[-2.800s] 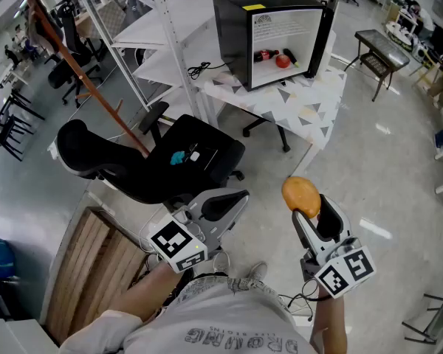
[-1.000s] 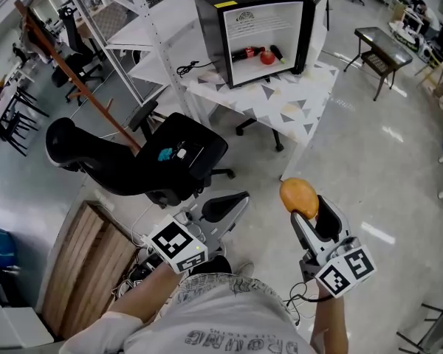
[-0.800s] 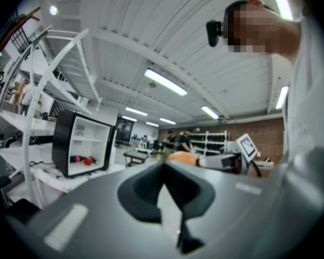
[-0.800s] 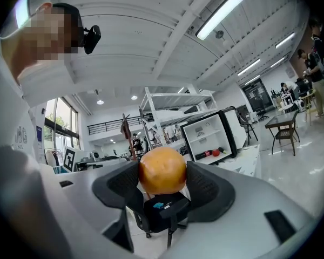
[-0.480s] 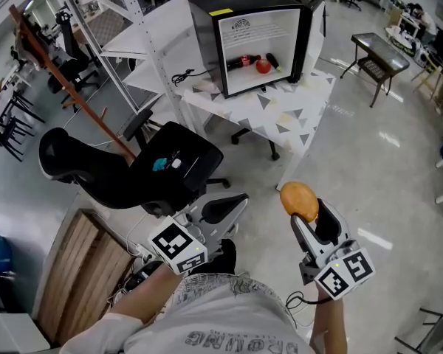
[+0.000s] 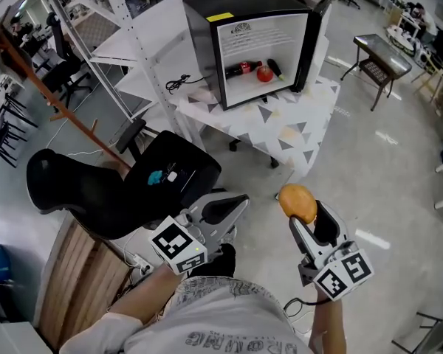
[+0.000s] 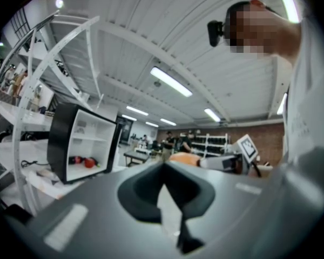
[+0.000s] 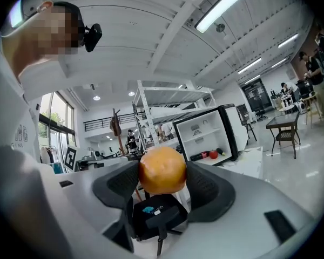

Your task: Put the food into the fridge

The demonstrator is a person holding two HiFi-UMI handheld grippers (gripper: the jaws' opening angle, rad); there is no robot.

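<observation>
A small black fridge (image 6: 207, 21) stands open on a white table with grey triangles (image 6: 295, 120), far ahead of me. On its floor lie a cola bottle (image 6: 240, 70), a red round fruit (image 6: 264, 73) and a dark item (image 6: 275, 66). My right gripper (image 6: 304, 214) is shut on an orange round fruit (image 6: 297, 203), held up in the air at chest height; the right gripper view shows the fruit (image 8: 162, 170) pinched between the pads, with the fridge (image 8: 208, 136) beyond. My left gripper (image 6: 238, 199) is shut and empty, its fingertips (image 7: 163, 169) meeting.
A black office chair (image 6: 125, 183) with a small teal thing on its seat stands between me and the table. White metal shelving (image 6: 125, 43) rises at the left beside the fridge. A wooden panel (image 6: 66, 271) lies at lower left, and a dark bench (image 6: 380, 57) at the far right.
The fridge and table have slid left in the head view and the chair down-left, as my view shifts. Both grippers keep their pose; the orange fruit stays gripped.
</observation>
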